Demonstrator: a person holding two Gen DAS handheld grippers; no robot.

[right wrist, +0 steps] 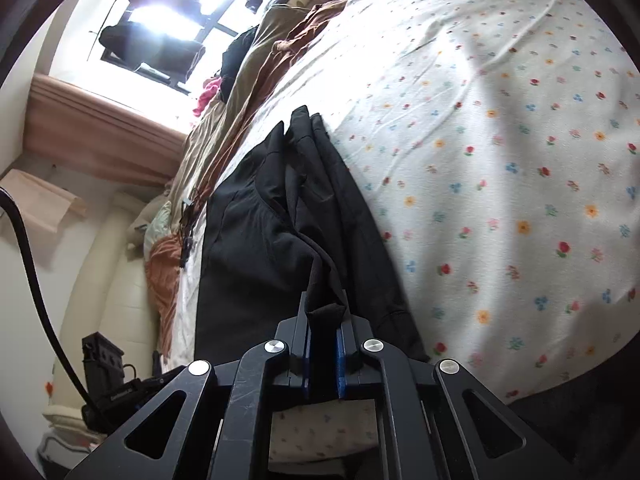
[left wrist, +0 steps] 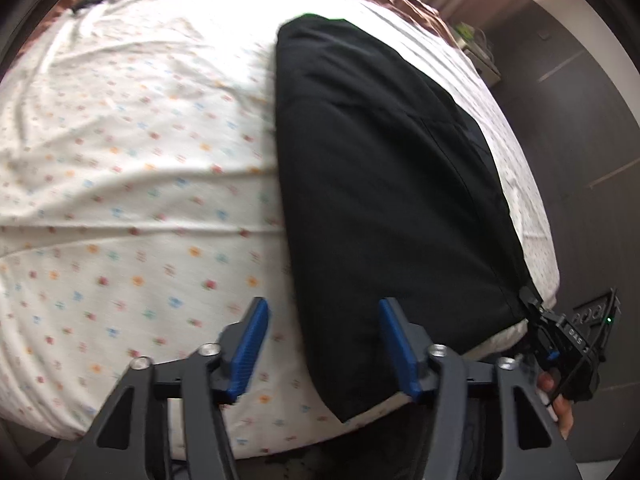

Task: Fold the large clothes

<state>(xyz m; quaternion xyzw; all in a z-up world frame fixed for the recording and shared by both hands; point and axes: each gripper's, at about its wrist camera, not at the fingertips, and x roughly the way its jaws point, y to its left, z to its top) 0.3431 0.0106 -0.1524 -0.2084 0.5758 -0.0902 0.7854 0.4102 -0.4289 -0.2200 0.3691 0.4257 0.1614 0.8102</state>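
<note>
A large black garment lies as a long folded strip on the flowered bed sheet. My left gripper is open above the garment's near left edge, blue pads apart, holding nothing. My right gripper shows in the left wrist view at the garment's near right corner. In the right wrist view the right gripper is shut on a bunched edge of the black garment, which stretches away along the sheet.
Brown and beige bedding is piled along the far side of the bed under a bright window. Dark cabinet doors stand beside the bed. A cream padded bed edge runs at the left.
</note>
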